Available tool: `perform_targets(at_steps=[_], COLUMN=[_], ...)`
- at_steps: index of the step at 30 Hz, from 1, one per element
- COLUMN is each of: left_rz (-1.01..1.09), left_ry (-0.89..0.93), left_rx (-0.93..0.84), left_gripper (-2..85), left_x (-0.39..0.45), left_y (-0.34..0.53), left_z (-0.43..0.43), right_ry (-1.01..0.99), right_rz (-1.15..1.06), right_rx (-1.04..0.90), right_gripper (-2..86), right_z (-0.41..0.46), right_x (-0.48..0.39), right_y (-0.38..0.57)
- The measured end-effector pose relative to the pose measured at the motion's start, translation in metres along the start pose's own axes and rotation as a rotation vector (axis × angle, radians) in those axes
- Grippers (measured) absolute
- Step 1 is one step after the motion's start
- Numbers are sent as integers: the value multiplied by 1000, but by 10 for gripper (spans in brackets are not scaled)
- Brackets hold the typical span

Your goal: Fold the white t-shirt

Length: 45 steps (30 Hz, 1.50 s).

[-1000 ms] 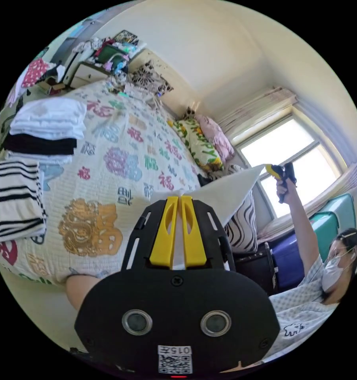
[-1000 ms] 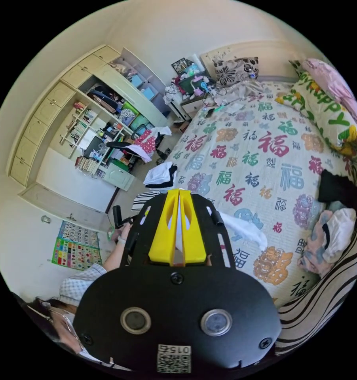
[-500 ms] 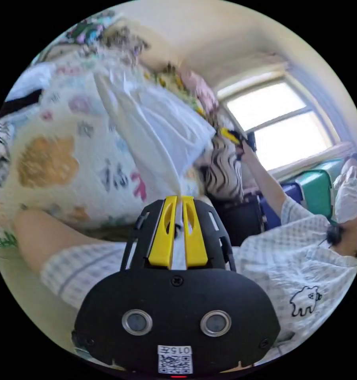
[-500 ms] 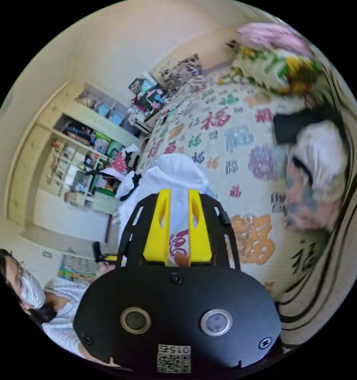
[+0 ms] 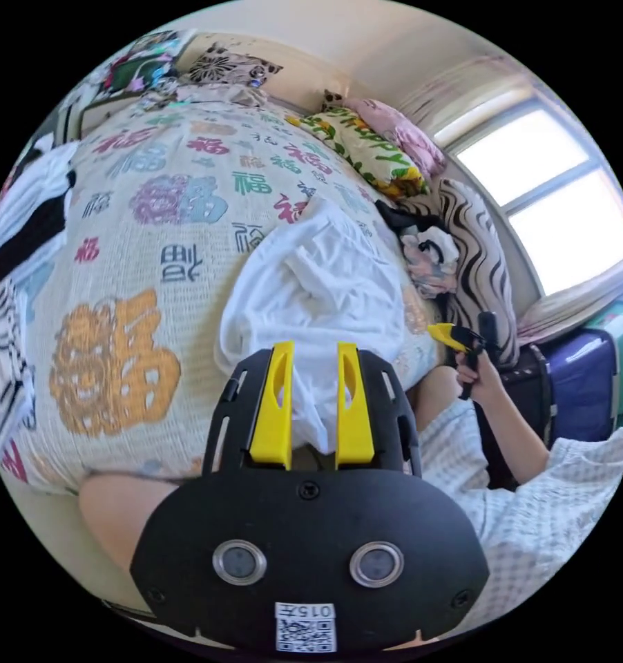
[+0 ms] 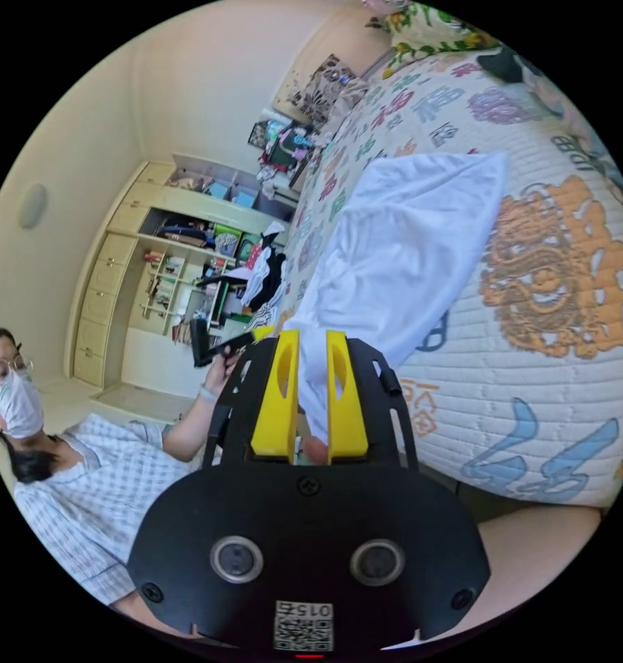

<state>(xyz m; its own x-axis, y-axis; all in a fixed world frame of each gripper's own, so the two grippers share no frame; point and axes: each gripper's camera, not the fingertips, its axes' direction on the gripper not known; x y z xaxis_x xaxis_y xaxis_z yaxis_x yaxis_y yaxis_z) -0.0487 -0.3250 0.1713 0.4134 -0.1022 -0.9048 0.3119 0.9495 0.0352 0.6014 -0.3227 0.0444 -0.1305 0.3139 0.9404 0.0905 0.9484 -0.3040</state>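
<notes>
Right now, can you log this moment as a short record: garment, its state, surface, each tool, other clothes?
garment: white cotton t-shirt
state: rumpled heap, unfolded, lying on the bed
surface: quilted bedspread printed with coloured characters
left tool: jaws apart, shirt edge between them
right tool: jaws apart, shirt edge between them
other clothes: folded stack at the bed's edge

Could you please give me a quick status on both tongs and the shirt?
Left tongs open, right tongs open. White t-shirt lying rumpled on the bedspread, unfolded. Nothing on it.
</notes>
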Motion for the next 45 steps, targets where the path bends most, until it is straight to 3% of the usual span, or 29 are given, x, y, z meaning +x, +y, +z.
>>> perform_targets(at_steps=[2,4,6,13,14,16,19,23,27,30,33,42,45], left_rz=[9,-34,-44,54,81,146,105,-19,-11,61,167,312,321], left_ry=[-40,-193,-188,-7,-29,-257,-391,-280,-211,-56,46,80,73], left_rx=[-37,-197,-281,-166,-161,-111,-103,-237,-131,28,33,-88,-106], left_gripper=[95,93,86,-1,-1,1,27,46,5,-3,-5,-4,1], left_x=[0,-10,-16,27,35,57,53,32,55,100,157,247,259], left_y=[-26,-47,-48,-24,-21,-8,-9,-13,-3,14,30,59,60], left_z=[26,71,96,87,86,85,98,132,120,97,110,185,190], right_ry=[-59,-79,-75,-44,-55,-83,-136,-158,-171,-123,-63,35,11], right_rz=[-33,-53,-64,-45,-40,-33,-19,-30,-34,-40,-37,58,73], right_rx=[-25,-30,-35,-53,-50,-47,-46,-61,-55,-36,-32,-94,-111], right_gripper=[69,67,66,56,54,52,51,51,51,53,65,101,54], right_z=[13,16,15,-1,0,2,8,12,8,3,6,46,60], right_x=[-6,-9,-9,7,10,16,23,24,23,20,17,32,37], right_y=[1,3,5,25,27,30,34,42,52,60,63,73,77])
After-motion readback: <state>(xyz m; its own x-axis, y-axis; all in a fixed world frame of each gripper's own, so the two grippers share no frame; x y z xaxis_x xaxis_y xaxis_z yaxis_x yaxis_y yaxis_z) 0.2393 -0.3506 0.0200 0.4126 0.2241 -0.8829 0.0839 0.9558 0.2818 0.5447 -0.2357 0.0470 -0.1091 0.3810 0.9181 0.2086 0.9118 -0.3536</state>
